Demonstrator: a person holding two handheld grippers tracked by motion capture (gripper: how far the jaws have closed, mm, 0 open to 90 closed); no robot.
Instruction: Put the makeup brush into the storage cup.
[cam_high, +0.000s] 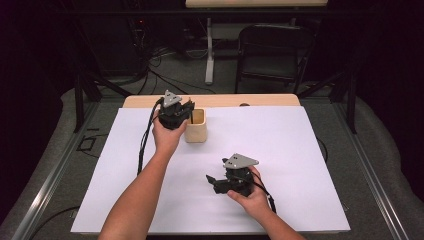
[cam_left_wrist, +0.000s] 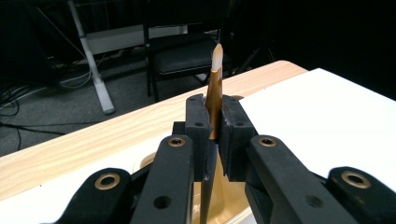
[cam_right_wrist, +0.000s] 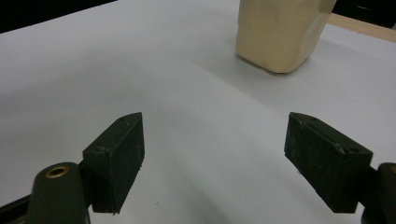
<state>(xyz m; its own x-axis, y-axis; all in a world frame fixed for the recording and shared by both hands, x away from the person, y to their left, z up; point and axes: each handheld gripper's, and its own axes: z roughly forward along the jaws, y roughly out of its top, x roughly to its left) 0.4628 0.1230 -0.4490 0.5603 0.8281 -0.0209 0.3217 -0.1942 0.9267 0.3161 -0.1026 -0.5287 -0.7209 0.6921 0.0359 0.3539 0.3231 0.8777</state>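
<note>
A slim brown pen (cam_left_wrist: 215, 88) with a pale tip stands upright between the pads of my left gripper (cam_left_wrist: 214, 122), which is shut on it. Its dark lower end reaches down into a cream cup (cam_high: 195, 126) directly below; the cup's rim (cam_left_wrist: 144, 161) shows under the jaws. In the high view my left gripper (cam_high: 183, 114) hovers over the cup at the table's far left. My right gripper (cam_high: 212, 180) rests low on the white sheet near the front, jaws wide apart and empty (cam_right_wrist: 215, 158), facing the cup (cam_right_wrist: 279, 32).
A white sheet (cam_high: 280, 150) covers most of the wooden table (cam_high: 270, 100). Beyond the far edge stand a black folding chair (cam_high: 272, 50) and a white table leg (cam_high: 209, 50), with cables on the floor.
</note>
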